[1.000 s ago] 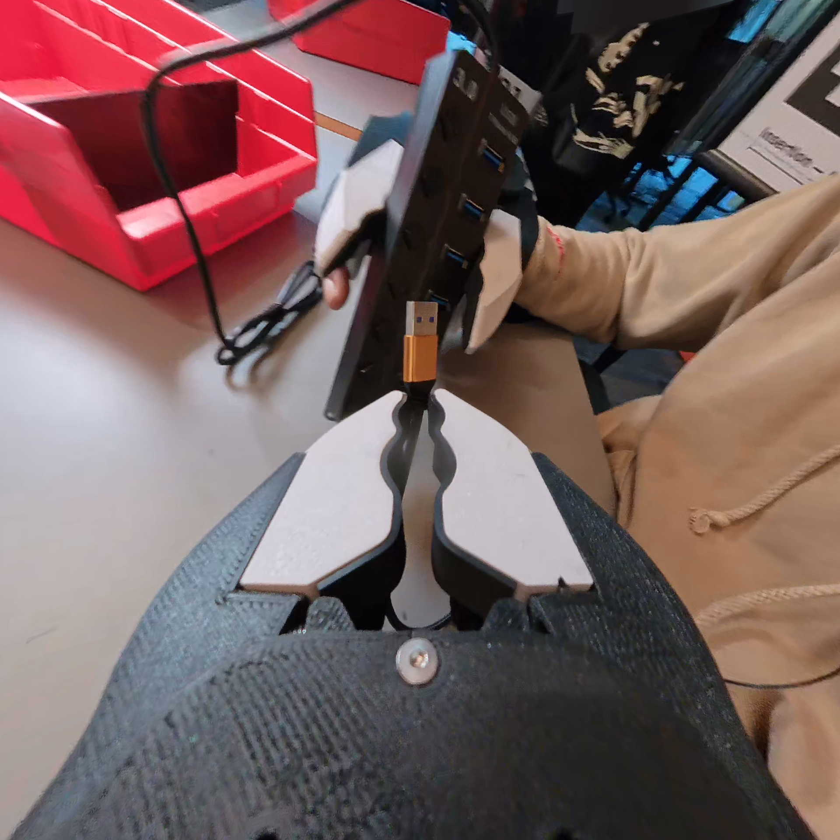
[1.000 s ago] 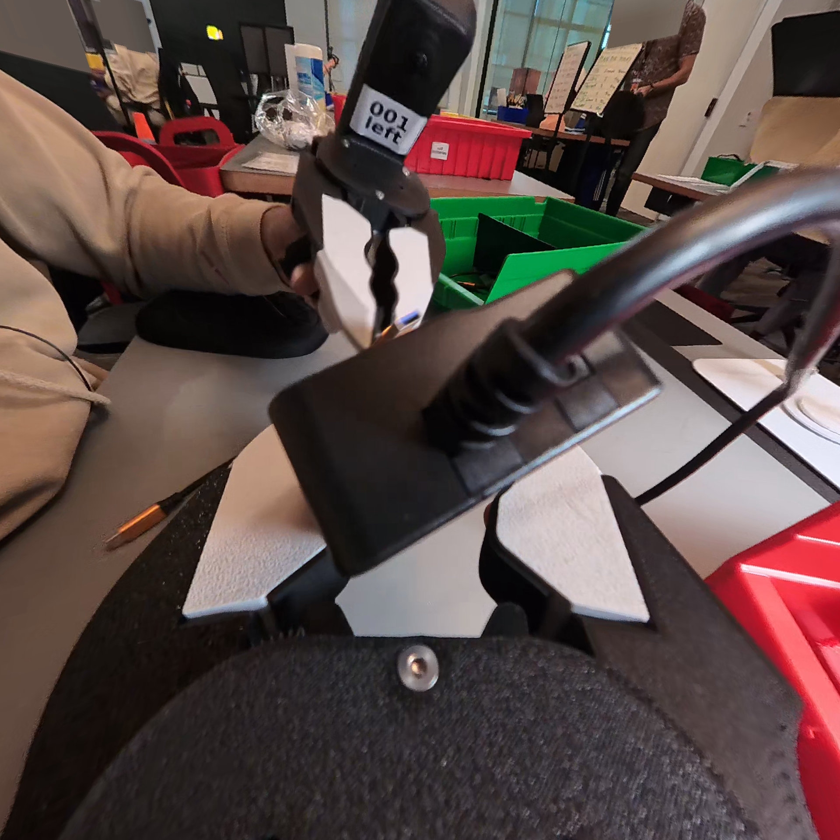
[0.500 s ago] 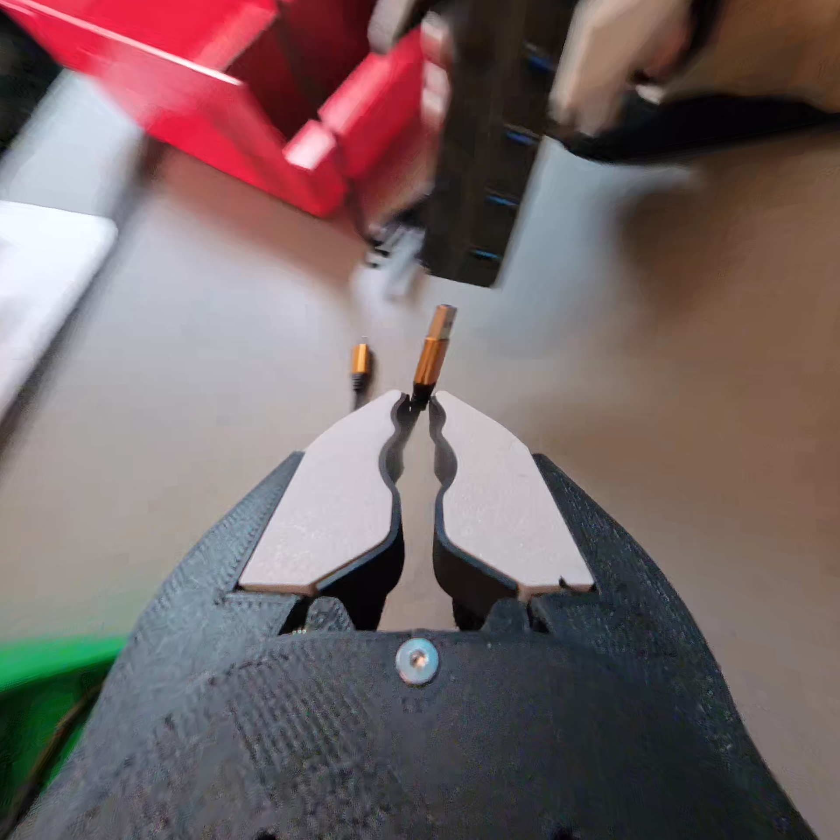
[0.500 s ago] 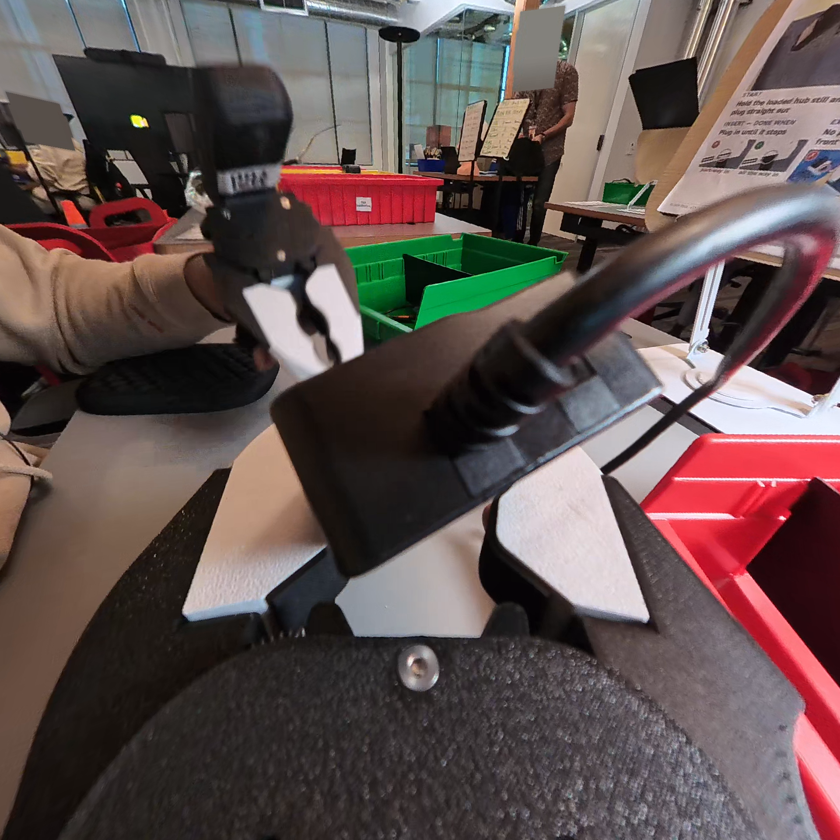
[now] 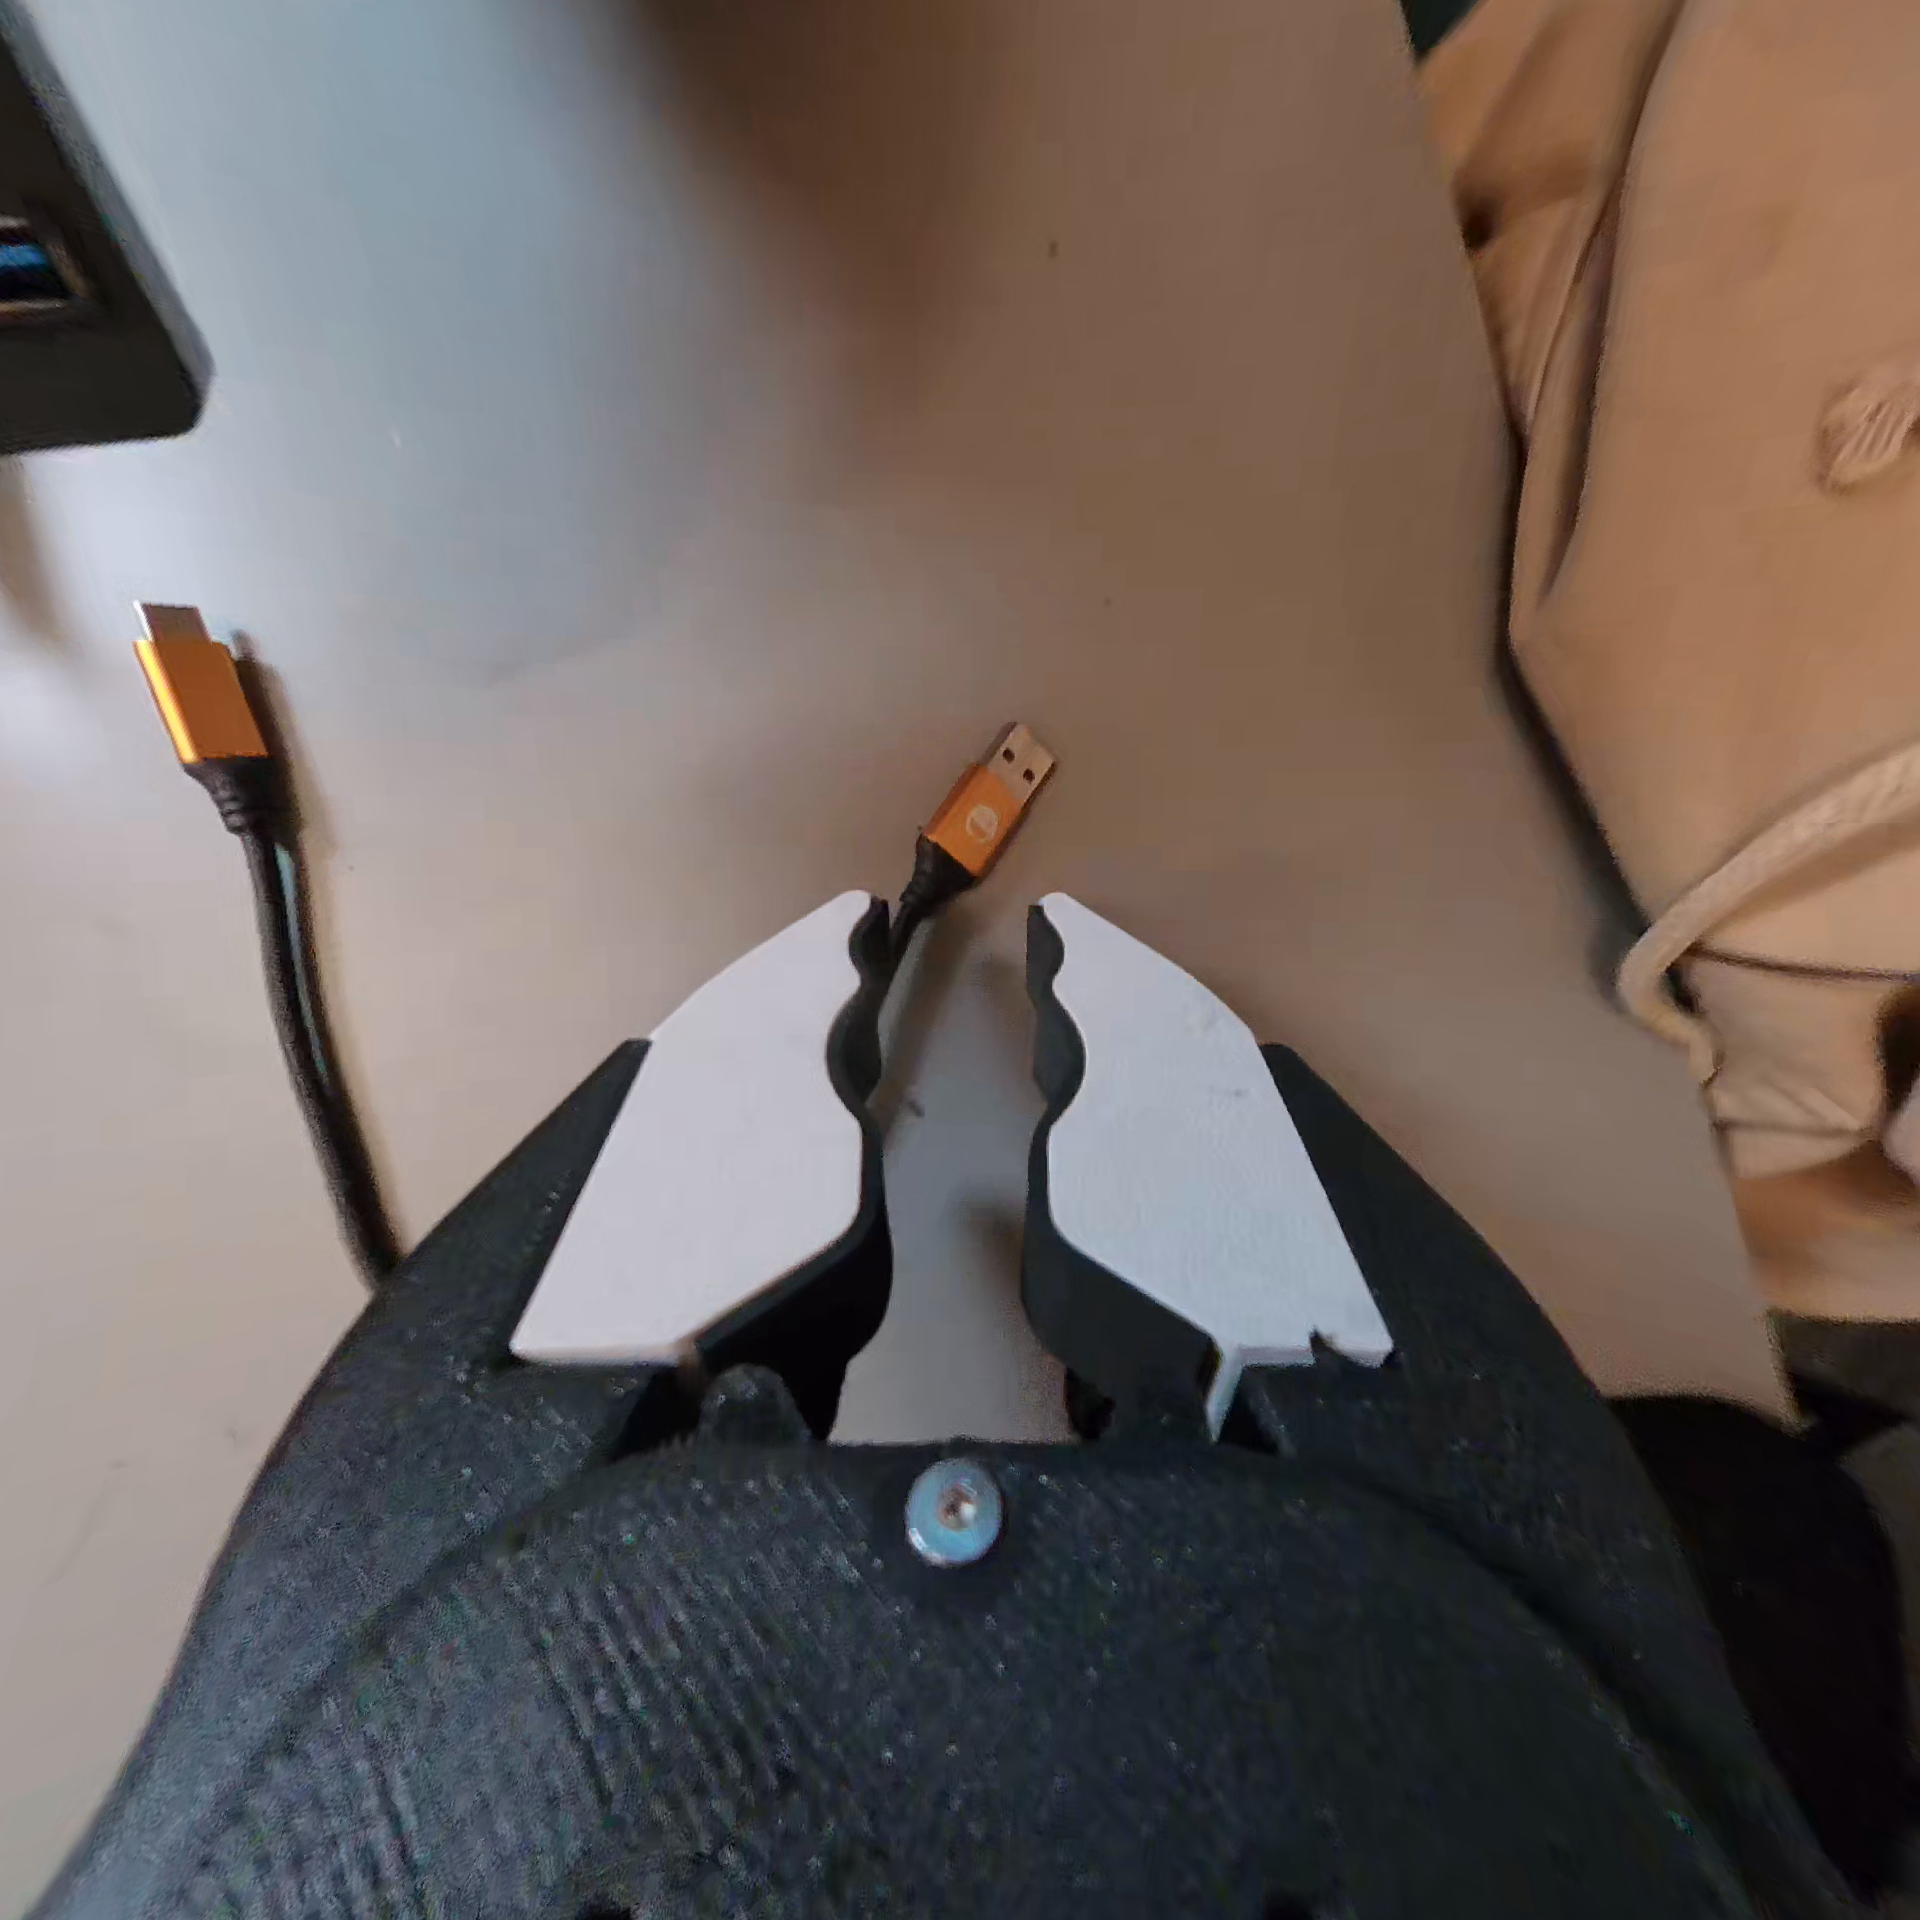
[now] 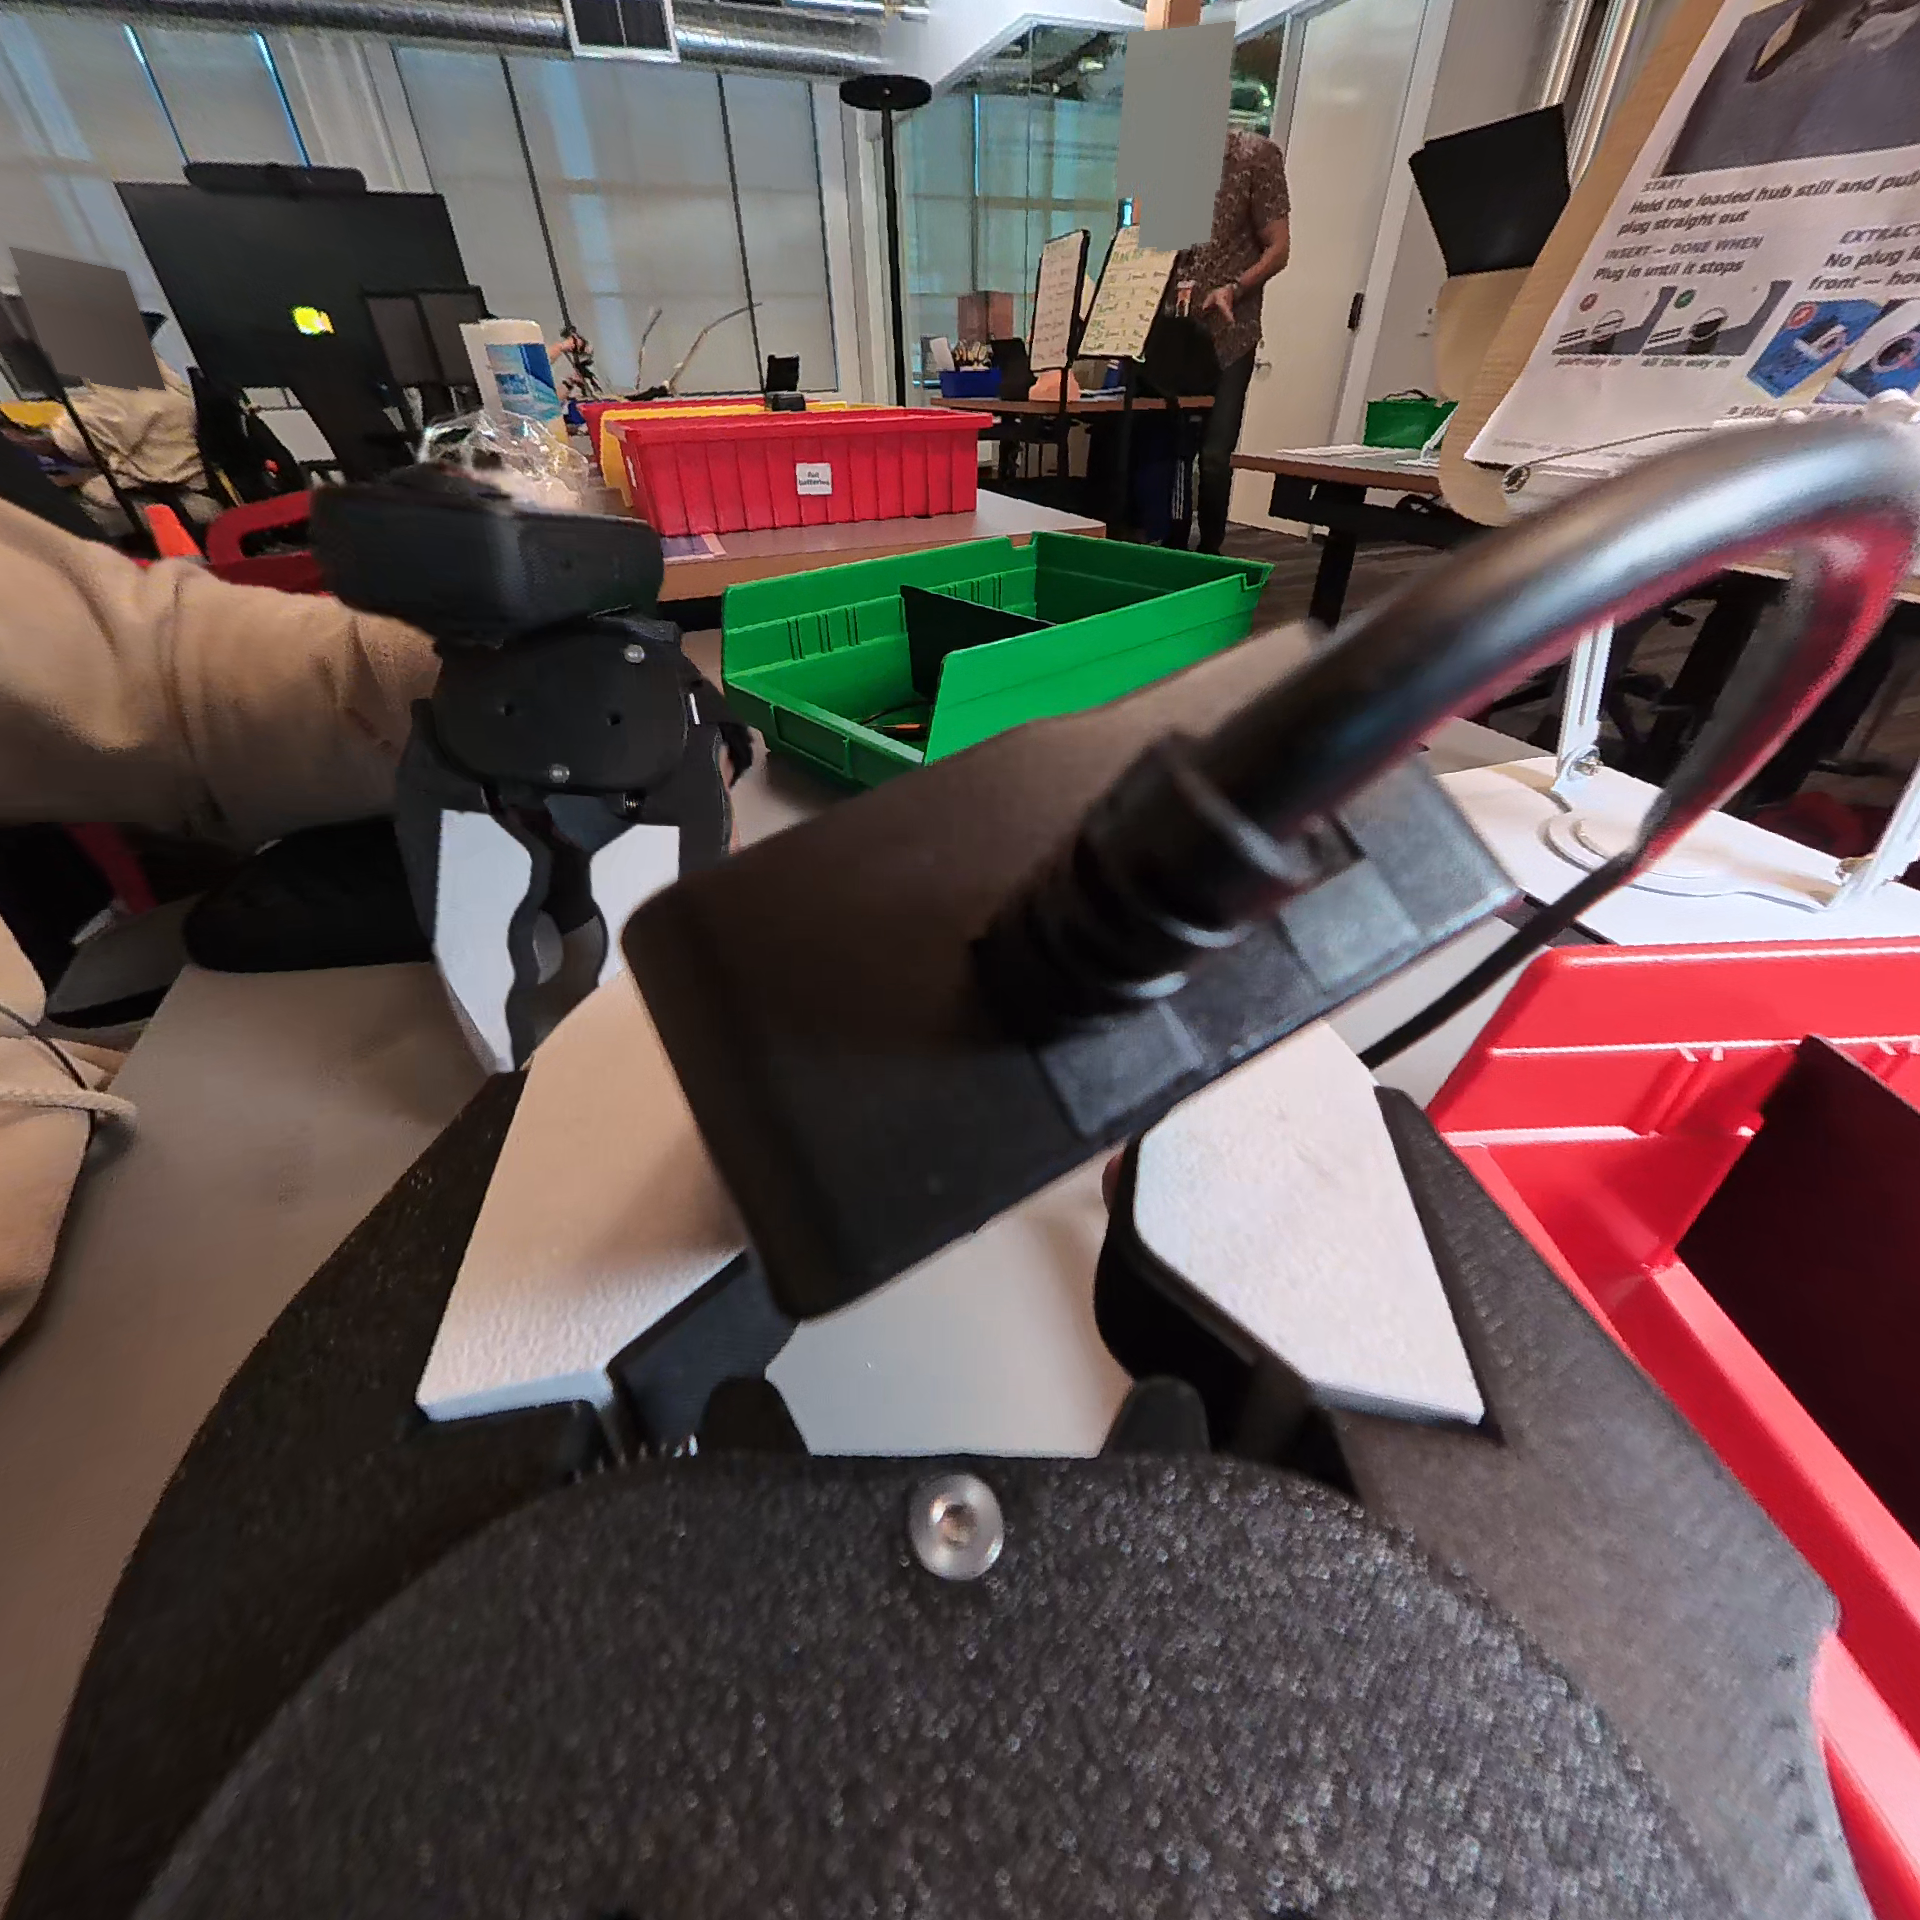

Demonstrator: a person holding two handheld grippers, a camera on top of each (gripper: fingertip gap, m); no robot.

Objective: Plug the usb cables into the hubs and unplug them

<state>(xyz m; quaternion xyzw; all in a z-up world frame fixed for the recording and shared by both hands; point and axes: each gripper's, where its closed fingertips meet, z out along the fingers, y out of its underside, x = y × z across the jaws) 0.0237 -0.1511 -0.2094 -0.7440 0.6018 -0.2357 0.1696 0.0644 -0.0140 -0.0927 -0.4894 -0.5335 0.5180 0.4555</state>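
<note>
Bright daylight from rear windows (image 6: 623, 208), wide-angle edge distortion, slight motion blur

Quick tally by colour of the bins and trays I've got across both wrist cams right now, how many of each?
Red: 2, the bin beside the right gripper and the tray on the far table.
Green: 1, the divided bin.
Yellow: 1, a tray edge behind the red tray.
Total: 4.

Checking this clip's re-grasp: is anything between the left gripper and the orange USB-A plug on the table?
Nothing visible. The left gripper is open, and the USB-A plug lies on bare table just past its fingertips, its cable running along the left finger. The other orange plug lies well off left.
</note>
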